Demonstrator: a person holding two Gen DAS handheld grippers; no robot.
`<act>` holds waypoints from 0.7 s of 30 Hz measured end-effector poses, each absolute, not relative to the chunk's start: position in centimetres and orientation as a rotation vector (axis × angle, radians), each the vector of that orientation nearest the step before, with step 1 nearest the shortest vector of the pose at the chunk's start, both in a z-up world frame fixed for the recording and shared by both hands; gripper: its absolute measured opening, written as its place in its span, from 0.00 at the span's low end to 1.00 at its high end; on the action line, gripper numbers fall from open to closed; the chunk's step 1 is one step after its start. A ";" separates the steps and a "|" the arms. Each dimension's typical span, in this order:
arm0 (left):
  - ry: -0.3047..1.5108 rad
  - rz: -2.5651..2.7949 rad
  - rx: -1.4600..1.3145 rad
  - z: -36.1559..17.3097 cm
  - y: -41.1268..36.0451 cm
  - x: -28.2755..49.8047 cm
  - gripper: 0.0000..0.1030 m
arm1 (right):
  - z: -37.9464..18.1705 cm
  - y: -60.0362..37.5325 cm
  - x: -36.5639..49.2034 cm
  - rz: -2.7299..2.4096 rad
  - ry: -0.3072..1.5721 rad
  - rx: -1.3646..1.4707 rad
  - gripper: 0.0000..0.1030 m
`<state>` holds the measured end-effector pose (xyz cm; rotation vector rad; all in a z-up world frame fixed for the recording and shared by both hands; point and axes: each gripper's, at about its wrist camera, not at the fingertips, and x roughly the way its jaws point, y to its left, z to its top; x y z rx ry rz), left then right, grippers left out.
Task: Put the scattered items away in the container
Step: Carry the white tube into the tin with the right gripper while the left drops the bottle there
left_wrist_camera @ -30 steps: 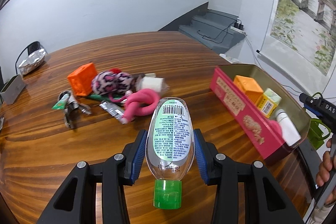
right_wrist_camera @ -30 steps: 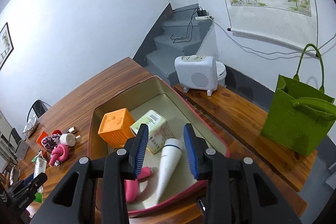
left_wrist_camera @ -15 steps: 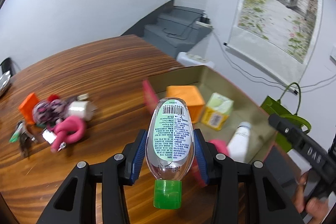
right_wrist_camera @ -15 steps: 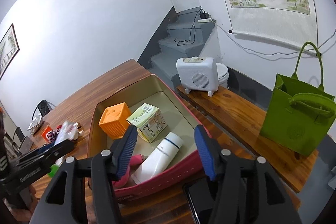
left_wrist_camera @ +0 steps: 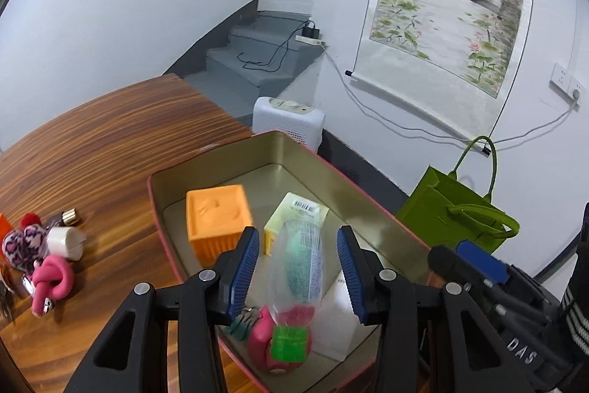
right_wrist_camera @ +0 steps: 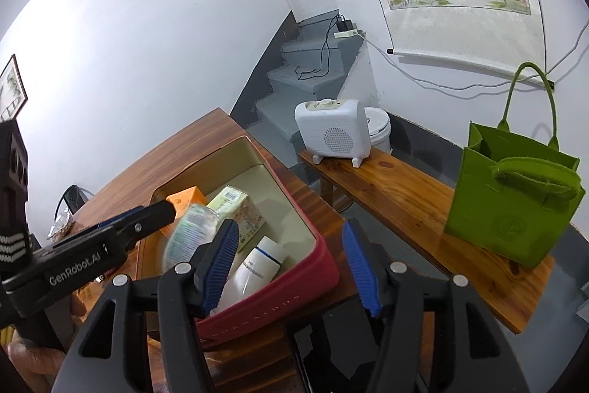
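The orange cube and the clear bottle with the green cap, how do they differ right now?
The orange cube is opaque and boxy; the clear bottle is see-through and rounded, with a printed label. The cube rests at the far end of the red tin; the bottle, blurred, sits between the open left tongs, cap toward the camera. Both are over or inside the tin.

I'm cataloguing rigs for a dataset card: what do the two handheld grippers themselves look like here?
Both are matte black plastic with triangular cut-outs, silver screw heads at the joints, and ribbed blue pads lining the jaws. The left gripper carries white "GenRobot.AI" lettering on its side, seen in the right wrist view. The right gripper shows white "DAS" lettering in the left wrist view. No cables visible.
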<state>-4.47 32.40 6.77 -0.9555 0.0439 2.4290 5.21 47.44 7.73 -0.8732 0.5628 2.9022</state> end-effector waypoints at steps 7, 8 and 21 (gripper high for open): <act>0.049 2.476 -0.981 5.9 31.1 -4.8 0.58 | 7.6 47.0 5.0 2.916 0.571 -0.884 0.62; 0.047 2.481 -0.988 5.8 30.8 -4.8 0.58 | 7.5 46.8 5.0 2.919 0.570 -0.890 0.62; -0.037 2.572 -1.014 5.5 25.2 -4.3 0.80 | 8.4 42.8 4.8 2.986 0.526 -0.900 0.66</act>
